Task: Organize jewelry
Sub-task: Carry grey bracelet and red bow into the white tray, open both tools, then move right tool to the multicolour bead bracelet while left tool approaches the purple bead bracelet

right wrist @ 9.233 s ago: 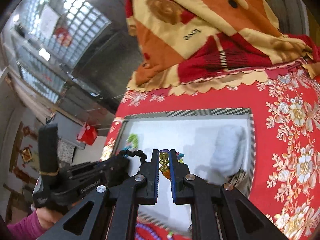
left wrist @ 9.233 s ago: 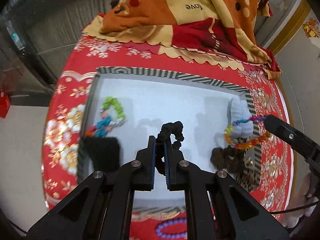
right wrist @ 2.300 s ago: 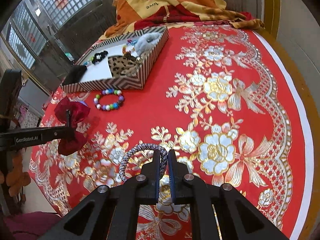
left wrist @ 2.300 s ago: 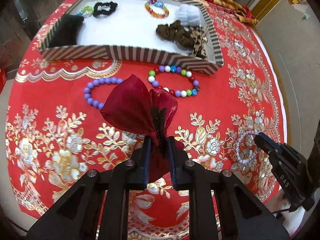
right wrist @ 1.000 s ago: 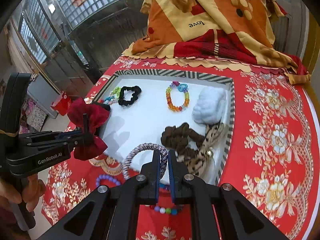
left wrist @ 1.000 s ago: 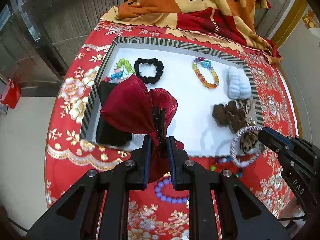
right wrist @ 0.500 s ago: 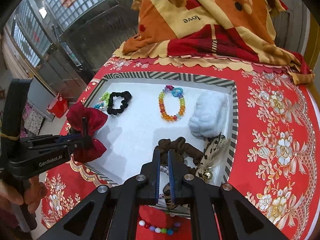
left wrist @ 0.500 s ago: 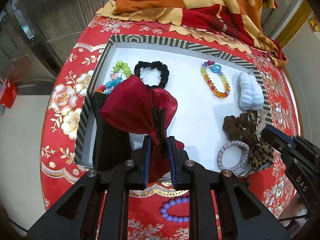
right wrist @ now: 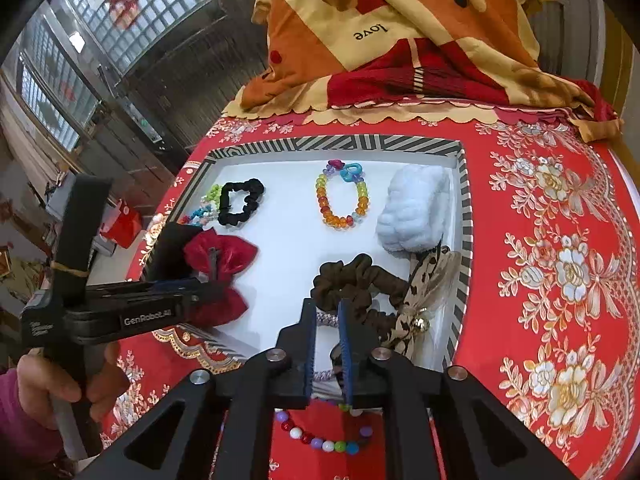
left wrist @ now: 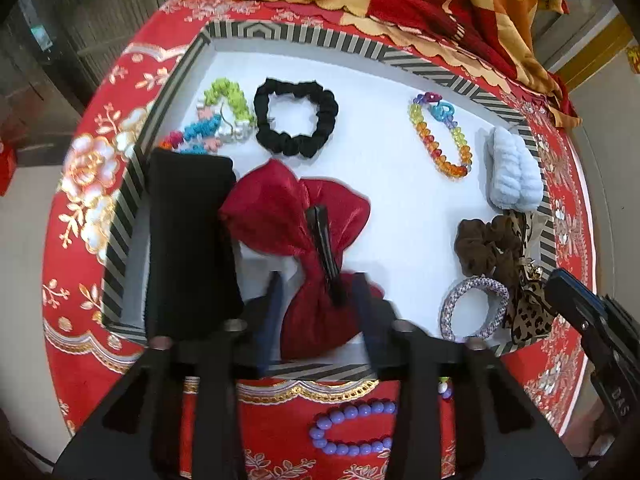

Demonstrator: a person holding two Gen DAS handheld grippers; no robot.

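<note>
**A:** Your left gripper (left wrist: 316, 300) has just been opening. Its jaws now stand apart on either side of the red bow clip (left wrist: 304, 232), with the lower lobe of the bow between them and the pads clear of it.

**B:** And where does the bow sit?

**A:** In the striped tray (left wrist: 352, 42), on the white floor near the front wall, just beside the black pouch (left wrist: 188, 240) on its left. The black scrunchie (left wrist: 296, 120) lies beyond it.

**B:** What about your right gripper (right wrist: 326, 344)?

**A:** Its jaws have just parted a little; there's a narrow gap now. The silver braided band (left wrist: 474, 308) lies on the tray floor under them, and from the right wrist view a strip of it shows in that gap. The left wrist view shows the band lying flat beside the brown scrunchie (left wrist: 486, 244), with your right gripper's tip just off to its right, not pinching it.

**B:** Anything outside the tray?

**A:** The purple bead bracelet (left wrist: 352, 428) and the multicolour bead bracelet (right wrist: 324, 440) rest on the red cloth-covered surface (right wrist: 560, 280), just in front of the tray's near wall.
</note>
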